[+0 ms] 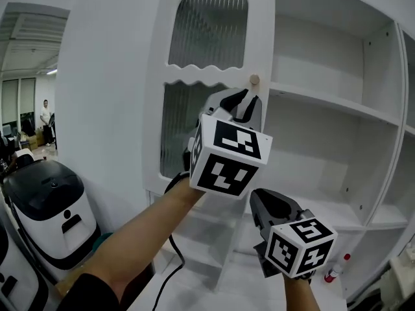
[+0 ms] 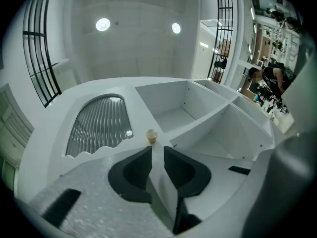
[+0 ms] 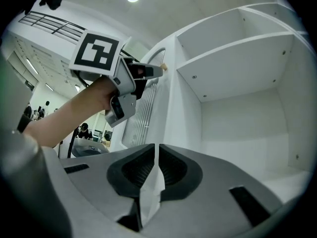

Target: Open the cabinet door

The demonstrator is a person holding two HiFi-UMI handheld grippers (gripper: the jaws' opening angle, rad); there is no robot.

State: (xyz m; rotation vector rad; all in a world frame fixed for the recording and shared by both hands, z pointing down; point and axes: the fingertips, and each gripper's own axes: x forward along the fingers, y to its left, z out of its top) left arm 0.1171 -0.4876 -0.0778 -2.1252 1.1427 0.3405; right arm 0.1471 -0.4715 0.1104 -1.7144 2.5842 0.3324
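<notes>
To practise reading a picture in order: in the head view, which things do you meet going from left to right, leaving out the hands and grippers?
black-and-white machine → cabinet door → knob → open shelves

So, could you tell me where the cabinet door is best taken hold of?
Take the small round knob at the free edge of the door. It stands out from the face like a peg, so come straight at that face, a jaw on either side.
</notes>
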